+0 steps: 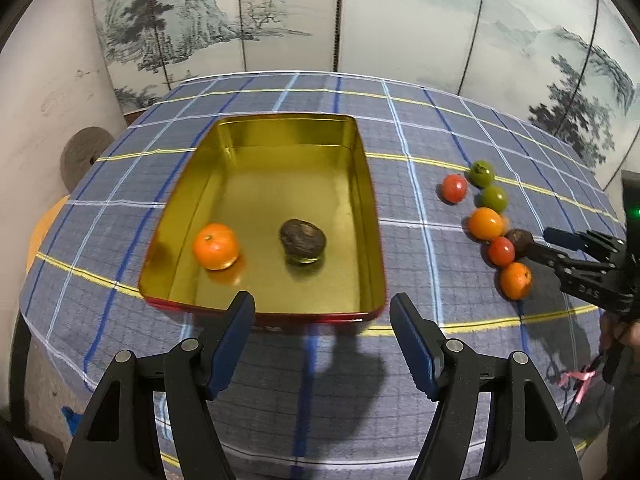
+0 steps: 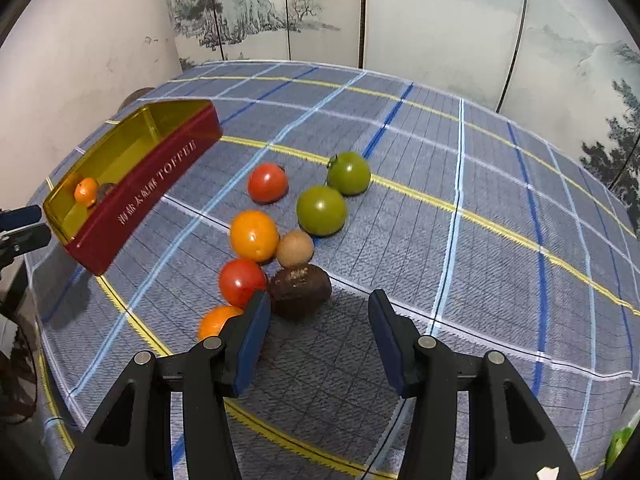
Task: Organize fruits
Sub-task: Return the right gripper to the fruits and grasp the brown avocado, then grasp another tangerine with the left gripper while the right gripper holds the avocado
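Note:
A gold tin tray with red walls [image 1: 364,200] [image 2: 160,176] holds an orange mandarin [image 1: 216,246] [image 2: 86,191] and a dark brown fruit [image 1: 303,240]. My left gripper [image 1: 322,316] is open and empty just before the tray's near rim. To the right lies a cluster of fruits: a dark brown fruit [image 2: 299,290] [image 1: 518,240], a small tan fruit [image 2: 295,248], red tomatoes [image 2: 242,282] [image 2: 267,182], an orange fruit [image 2: 254,235], green tomatoes [image 2: 321,210] [image 2: 349,172] and a mandarin [image 2: 218,320]. My right gripper [image 2: 318,312] is open, its jaws close in front of the dark brown fruit.
A checked blue-grey cloth [image 1: 420,128] covers the round table. A painted folding screen [image 1: 360,12] stands behind it. A white wall [image 1: 40,100] is at the left. The right gripper shows in the left wrist view [image 1: 544,242].

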